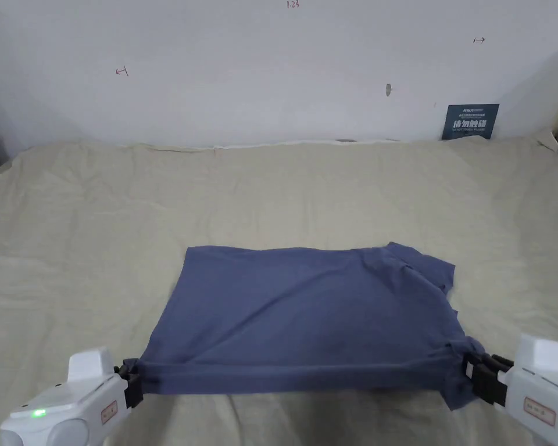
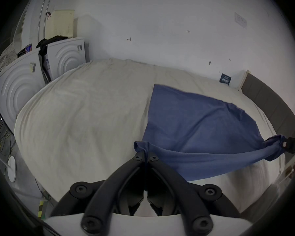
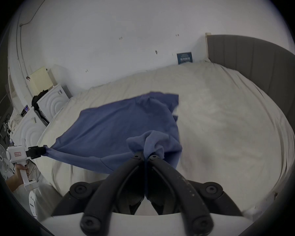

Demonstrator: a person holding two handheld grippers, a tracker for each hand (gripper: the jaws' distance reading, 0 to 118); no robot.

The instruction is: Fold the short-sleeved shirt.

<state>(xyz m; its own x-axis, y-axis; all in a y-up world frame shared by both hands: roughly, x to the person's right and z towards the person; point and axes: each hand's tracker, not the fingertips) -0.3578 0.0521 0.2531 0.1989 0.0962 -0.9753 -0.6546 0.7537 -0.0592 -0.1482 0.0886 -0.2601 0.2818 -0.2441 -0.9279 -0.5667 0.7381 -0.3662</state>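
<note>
Dark blue short-sleeved cotton shirt (image 1: 307, 313) is spread on the beige sheet-covered bed (image 1: 97, 232), near edge lifted and stretched taut. Its left corner is pinched between the closed jaws of the left gripper (image 1: 133, 380); its bunched right corner is clamped likewise by the right gripper (image 1: 475, 374). White wall (image 1: 272, 69) is seen behind

Both my grippers clamped and held apart

My left gripper (image 1: 133, 380) and right gripper (image 1: 474, 371) each pinch cloth between closed jaws, facing inward toward one another
</note>
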